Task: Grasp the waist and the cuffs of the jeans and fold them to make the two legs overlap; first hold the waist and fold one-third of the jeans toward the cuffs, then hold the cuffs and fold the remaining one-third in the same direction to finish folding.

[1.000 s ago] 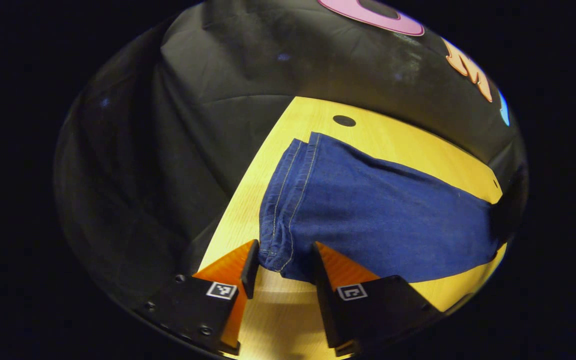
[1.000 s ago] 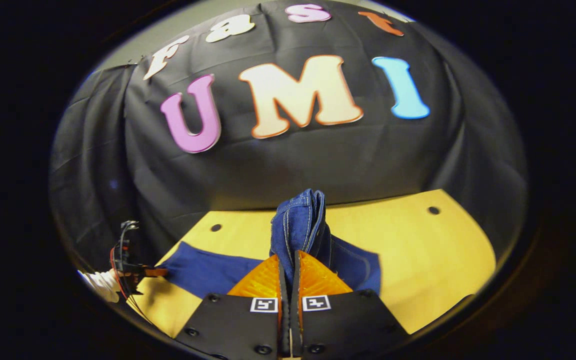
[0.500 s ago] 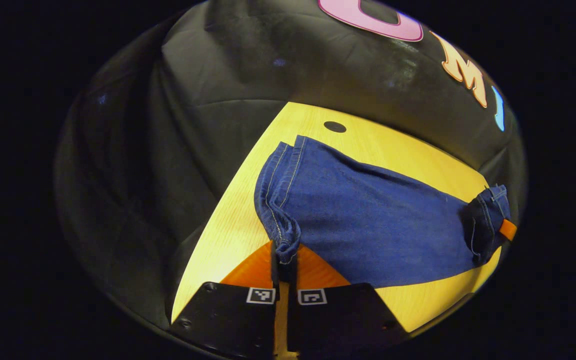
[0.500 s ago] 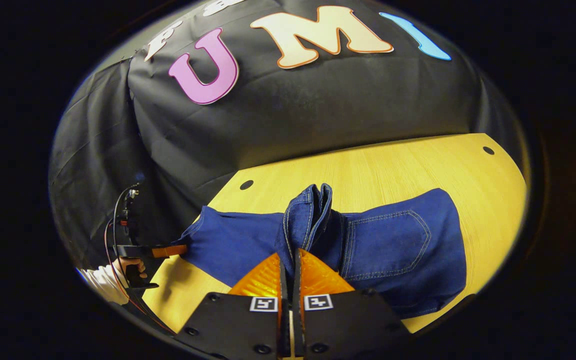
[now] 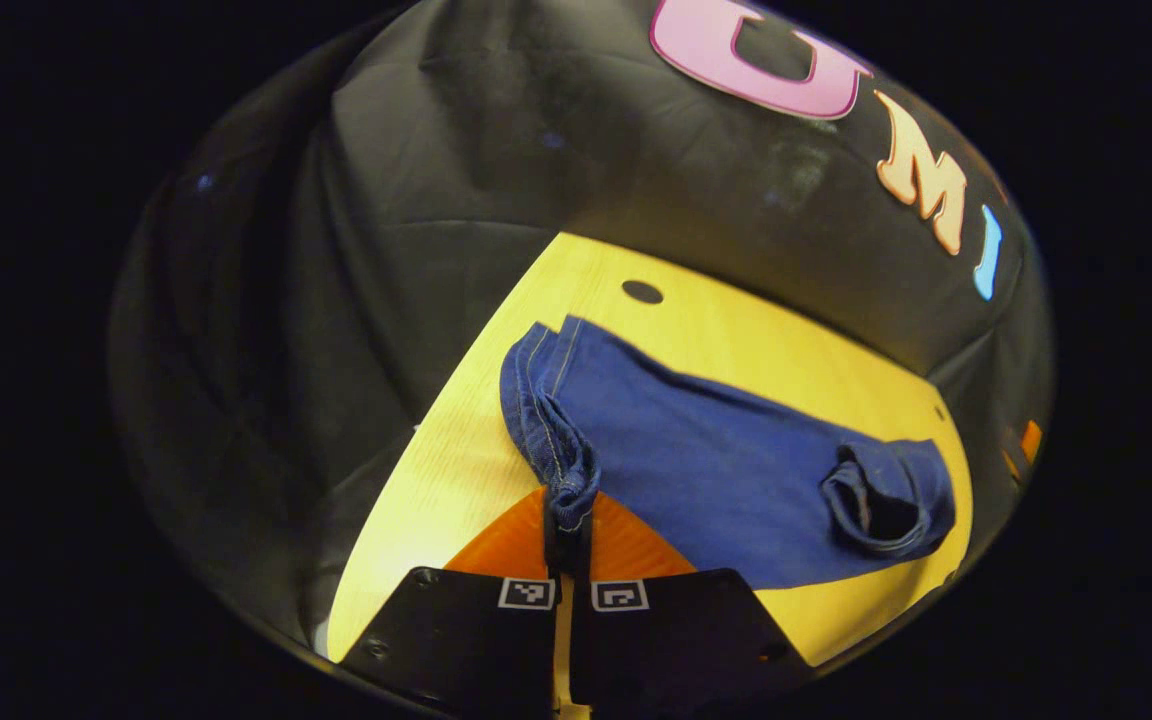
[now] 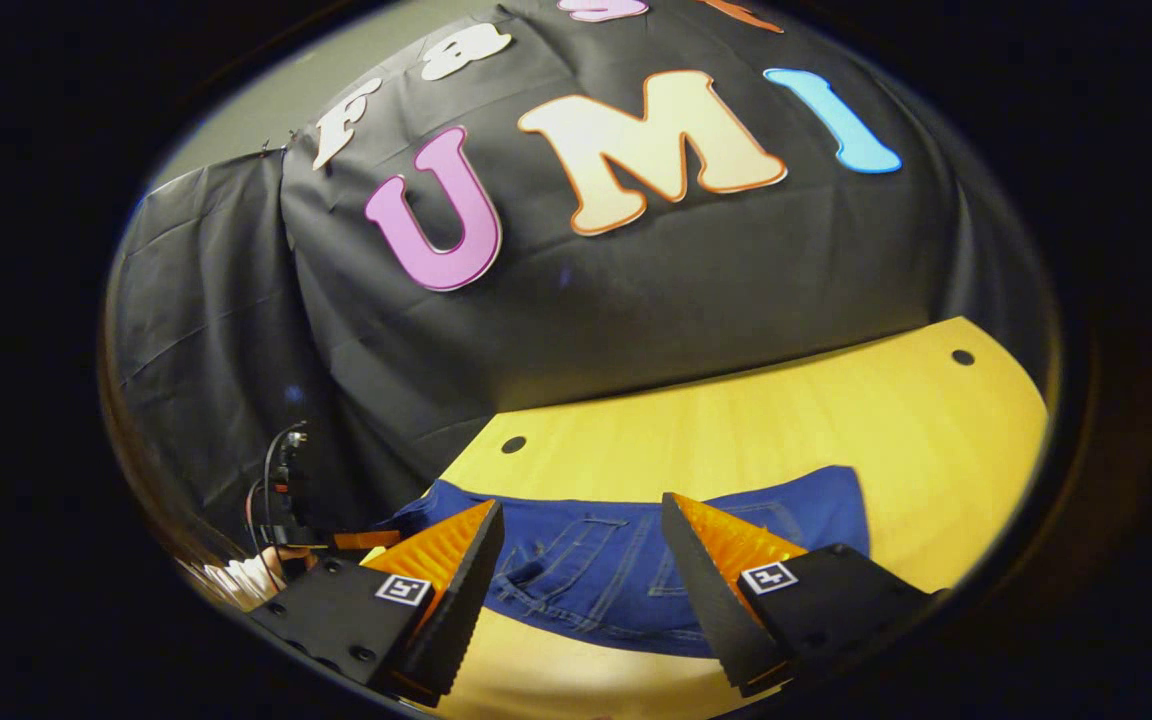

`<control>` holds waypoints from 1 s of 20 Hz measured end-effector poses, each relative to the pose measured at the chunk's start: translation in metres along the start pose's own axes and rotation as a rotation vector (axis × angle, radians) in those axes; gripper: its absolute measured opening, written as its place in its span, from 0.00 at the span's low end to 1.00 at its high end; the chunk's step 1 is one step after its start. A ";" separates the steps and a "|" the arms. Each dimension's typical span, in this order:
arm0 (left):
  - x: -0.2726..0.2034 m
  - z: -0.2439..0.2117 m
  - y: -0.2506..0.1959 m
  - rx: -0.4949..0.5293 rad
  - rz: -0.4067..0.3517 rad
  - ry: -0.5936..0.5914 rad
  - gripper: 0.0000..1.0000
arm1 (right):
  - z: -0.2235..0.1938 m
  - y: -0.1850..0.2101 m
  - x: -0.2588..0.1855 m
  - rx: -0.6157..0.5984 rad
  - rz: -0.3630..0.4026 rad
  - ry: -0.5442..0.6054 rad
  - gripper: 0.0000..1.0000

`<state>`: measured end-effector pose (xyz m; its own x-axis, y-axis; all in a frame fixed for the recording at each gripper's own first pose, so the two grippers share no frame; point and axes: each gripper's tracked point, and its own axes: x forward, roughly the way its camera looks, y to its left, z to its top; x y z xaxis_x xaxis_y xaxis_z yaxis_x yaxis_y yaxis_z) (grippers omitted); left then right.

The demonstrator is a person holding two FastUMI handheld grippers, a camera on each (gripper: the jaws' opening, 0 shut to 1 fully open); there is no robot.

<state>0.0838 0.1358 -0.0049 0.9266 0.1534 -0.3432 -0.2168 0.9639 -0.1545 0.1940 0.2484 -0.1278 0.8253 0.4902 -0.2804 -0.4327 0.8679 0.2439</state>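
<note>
Half a second ago the right tool was pinched on a bunched fold at the waist; now its two orange ribbed fingers stand wide apart with nothing between them, and the waist lies dropped on the surface. The left tool has kept its grip: its orange fingers are pressed together on the cuffs, a stitched hem gathered into a thick rumpled ridge.

The jeans are dark blue denim with pale contrast stitching, spread flat on a yellow wood-grain surface with small dark round holes near its edges.

From the left gripper view, the whole length of the garment runs away to the right, ending in a curled, open loop of waistband folded back onto the legs. From the right gripper view, the seat end lies flat just beyond the open fingertips, pocket seams faintly visible; farther left, the left tool appears at the far end of the denim, held by a hand in a white sleeve, with cables above it.
</note>
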 end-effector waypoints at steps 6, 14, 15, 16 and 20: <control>-0.027 0.035 -0.060 0.054 -0.078 -0.084 0.00 | 0.025 -0.066 -0.048 -0.020 -0.151 -0.038 0.97; -0.057 0.072 -0.208 0.128 -0.154 -0.189 0.00 | 0.029 -0.155 -0.109 -0.020 -0.211 -0.006 0.97; -0.059 0.071 -0.230 0.145 -0.158 -0.187 0.00 | 0.032 -0.165 -0.114 -0.014 -0.204 0.002 0.96; -0.060 0.070 -0.248 0.164 -0.151 -0.189 0.00 | 0.033 -0.177 -0.116 -0.007 -0.195 0.011 0.96; -0.064 0.060 -0.333 0.206 -0.177 -0.197 0.00 | 0.044 -0.224 -0.124 0.004 -0.169 0.018 0.97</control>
<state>0.1147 -0.1821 0.1239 0.9904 -0.0002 -0.1385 0.0004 1.0000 0.0014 0.2042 -0.0099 -0.1071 0.8795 0.3384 -0.3346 -0.2864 0.9379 0.1959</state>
